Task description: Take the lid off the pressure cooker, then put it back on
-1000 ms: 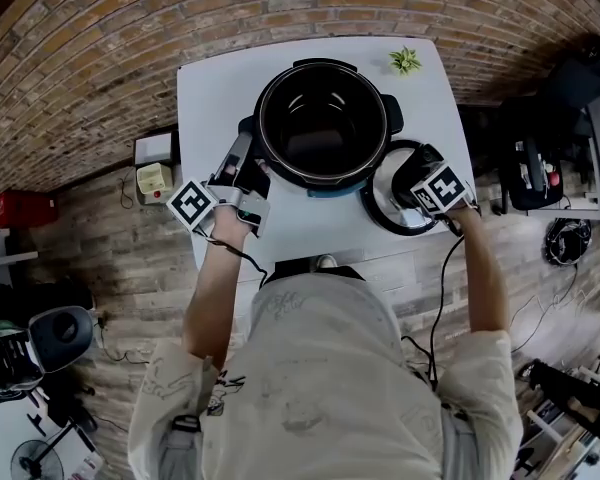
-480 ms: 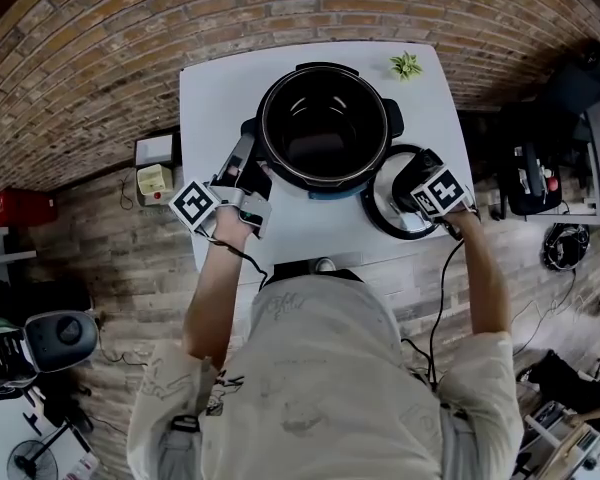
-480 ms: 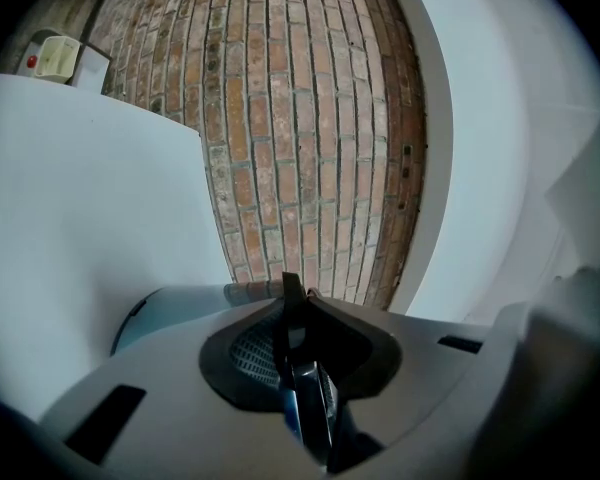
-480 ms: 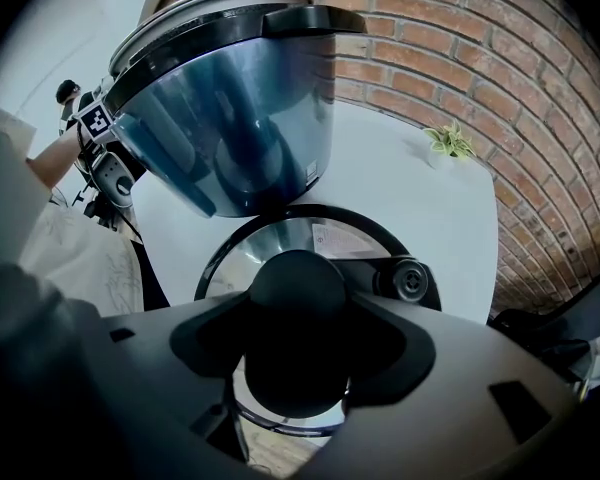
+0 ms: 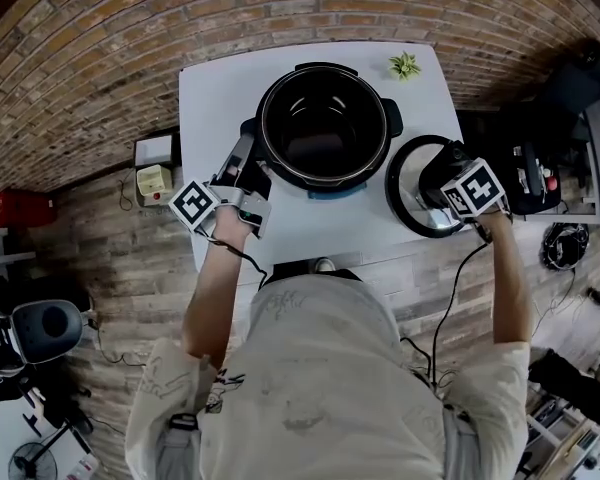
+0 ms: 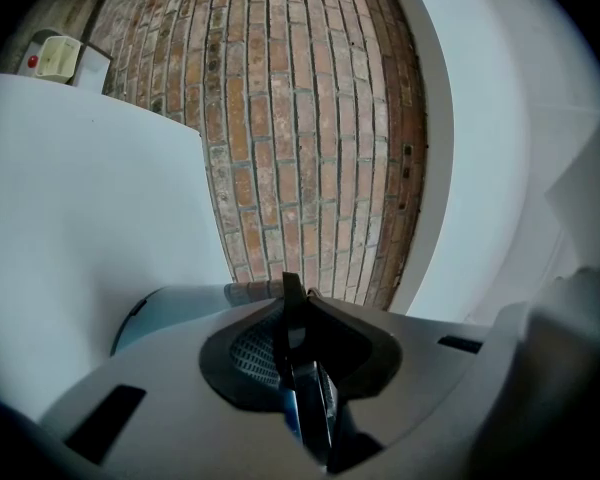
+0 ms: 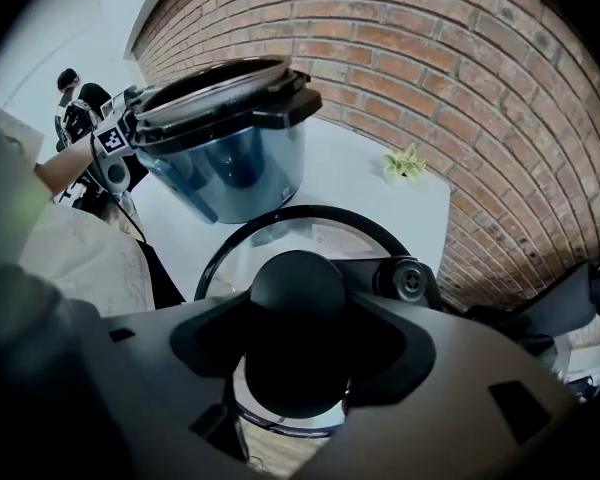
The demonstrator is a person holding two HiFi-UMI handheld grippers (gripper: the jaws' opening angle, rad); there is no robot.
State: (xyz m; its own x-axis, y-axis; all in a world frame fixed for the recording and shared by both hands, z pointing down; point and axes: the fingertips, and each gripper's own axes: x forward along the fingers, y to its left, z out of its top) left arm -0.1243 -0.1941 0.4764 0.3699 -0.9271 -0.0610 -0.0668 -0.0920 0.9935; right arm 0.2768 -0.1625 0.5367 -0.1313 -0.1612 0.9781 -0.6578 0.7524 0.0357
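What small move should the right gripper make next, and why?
Probably carry the lid sideways until it is over the open pot, before lowering it. The right gripper is shut on the lid's knob and holds the lid beside the pot. The left gripper clamps the pot's handle, apparently to steady it.

Pressure cooker: one, lidless, between the two grippers.
Lid: one, under the right gripper.
Grippers: two, the left gripper and the right gripper.
Marker cubes: two, one on the left and one on the right.
Table: one, beneath both grippers.
Small plant: one, beyond the right gripper.
Beige box: one, outside the left gripper, off the table.
Red canister: one, well apart from the left gripper.
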